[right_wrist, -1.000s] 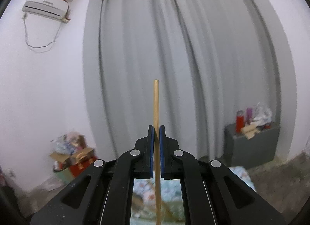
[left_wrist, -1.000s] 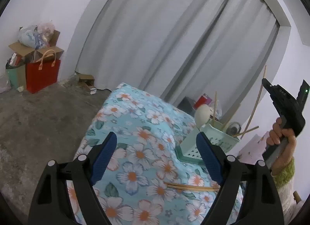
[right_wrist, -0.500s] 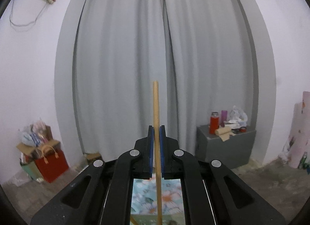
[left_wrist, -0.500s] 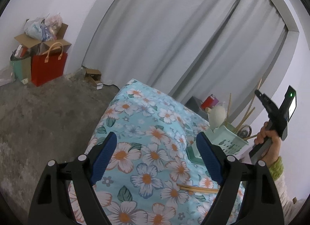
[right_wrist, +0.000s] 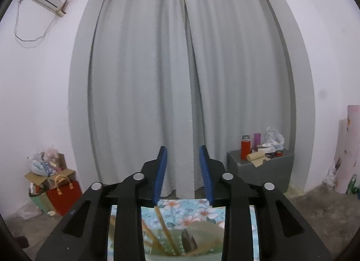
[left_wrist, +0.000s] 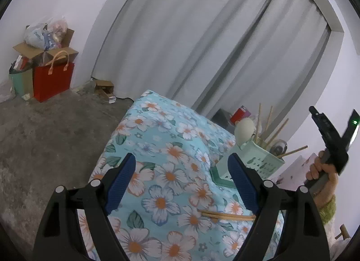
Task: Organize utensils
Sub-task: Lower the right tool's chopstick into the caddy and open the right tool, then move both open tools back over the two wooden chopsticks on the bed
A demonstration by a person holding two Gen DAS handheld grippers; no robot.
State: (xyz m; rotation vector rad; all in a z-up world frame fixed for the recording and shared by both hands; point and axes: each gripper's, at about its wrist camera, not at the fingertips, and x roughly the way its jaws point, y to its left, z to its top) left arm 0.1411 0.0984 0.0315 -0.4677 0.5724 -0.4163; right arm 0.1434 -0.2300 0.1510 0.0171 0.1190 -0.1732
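My left gripper (left_wrist: 182, 180) is open and hovers over the floral tablecloth (left_wrist: 157, 139) with nothing between its blue pads. A pair of wooden chopsticks (left_wrist: 225, 215) lies on the cloth near its right finger. Farther right stands a mint green utensil holder (left_wrist: 254, 162) with several chopsticks (left_wrist: 273, 132) and a white spoon (left_wrist: 244, 129) upright in it. A hand (left_wrist: 319, 168) holds my right gripper (left_wrist: 317, 116) above and to the right of the holder. In the right wrist view my right gripper (right_wrist: 183, 171) has its jaws opening with nothing between them; chopsticks (right_wrist: 163, 225) stand in the holder (right_wrist: 202, 234) below.
A red bag (left_wrist: 52, 81) and cardboard boxes (left_wrist: 45, 49) stand on the floor at the left wall. Grey curtains (right_wrist: 184, 81) hang behind the table. A grey cabinet (right_wrist: 261, 171) with bottles and a bag on top sits at the right.
The right gripper held one chopstick upright between shut pads; now its jaws have parted and the chopstick is gone from them. The right gripper has also come lower beside the holder. The left gripper kept still.
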